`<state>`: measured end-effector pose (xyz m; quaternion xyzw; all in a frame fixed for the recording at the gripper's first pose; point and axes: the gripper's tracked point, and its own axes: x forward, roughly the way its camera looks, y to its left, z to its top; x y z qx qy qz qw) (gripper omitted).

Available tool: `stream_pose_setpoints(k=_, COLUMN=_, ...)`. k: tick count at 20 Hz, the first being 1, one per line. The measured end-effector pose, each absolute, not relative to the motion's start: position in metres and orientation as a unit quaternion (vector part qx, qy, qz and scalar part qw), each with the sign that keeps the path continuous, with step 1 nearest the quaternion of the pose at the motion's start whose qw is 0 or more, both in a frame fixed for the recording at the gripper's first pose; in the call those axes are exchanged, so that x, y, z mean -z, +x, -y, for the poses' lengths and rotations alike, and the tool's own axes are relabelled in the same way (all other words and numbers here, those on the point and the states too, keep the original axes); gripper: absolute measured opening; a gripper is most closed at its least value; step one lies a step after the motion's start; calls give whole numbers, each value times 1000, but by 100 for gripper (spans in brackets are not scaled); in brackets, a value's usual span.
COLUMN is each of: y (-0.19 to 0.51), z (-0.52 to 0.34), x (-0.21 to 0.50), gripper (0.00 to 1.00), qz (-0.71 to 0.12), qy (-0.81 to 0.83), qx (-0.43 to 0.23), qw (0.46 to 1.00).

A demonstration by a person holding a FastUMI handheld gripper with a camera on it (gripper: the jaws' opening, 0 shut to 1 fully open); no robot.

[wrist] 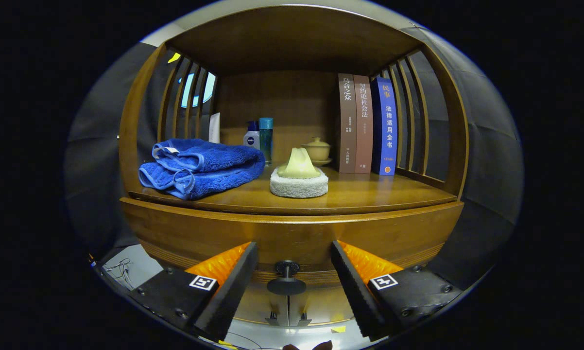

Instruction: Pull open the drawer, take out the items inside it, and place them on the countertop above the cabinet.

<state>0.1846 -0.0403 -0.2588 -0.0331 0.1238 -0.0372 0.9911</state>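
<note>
your gripper point(288, 287) hangs released with its fingers spread either side of the small dark round knob point(286, 268) on the shut curved wooden drawer front point(292, 238), while a folded blue towel point(200, 166) and a white sponge pad point(299, 183) already lie on the wooden counter point(394, 197) above, fitting either a drawer still to open or one emptied and closed.

Your gripper point(294, 272) has its fingers spread either side of the small dark round drawer knob point(286, 268), touching nothing. The folded blue terry towel point(202, 166) hides the lower halves of the white bottle point(251, 137) and the white tube point(214, 128). Drawer interior is hidden behind the wooden front point(292, 238). Book spine lettering is too small to tell.
</note>
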Motion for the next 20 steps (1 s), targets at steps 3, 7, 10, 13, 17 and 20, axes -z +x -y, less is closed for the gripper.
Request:
stream_pose_setpoints(k=3, y=186, z=39, x=259, gripper=100, qz=-122, qy=-41, qx=42, qw=991)
stream_pose_setpoints(k=7, y=184, z=38, x=259, gripper=99, qz=-120, qy=-47, qx=43, qw=991)
stream_pose_setpoints(k=10, y=178, z=40, x=247, gripper=100, qz=-109, qy=-54, qx=40, qw=992)
stream_pose_setpoints(k=13, y=159, z=37, x=214, gripper=99, qz=-77, qy=-48, qx=39, qw=995)
stream_pose_setpoints(k=17, y=124, z=28, x=158, gripper=99, qz=-37, qy=-53, qx=32, qw=997)
stream_pose_setpoints(k=20, y=92, z=15, x=115, gripper=99, qz=-8, qy=-52, qx=23, qw=998)
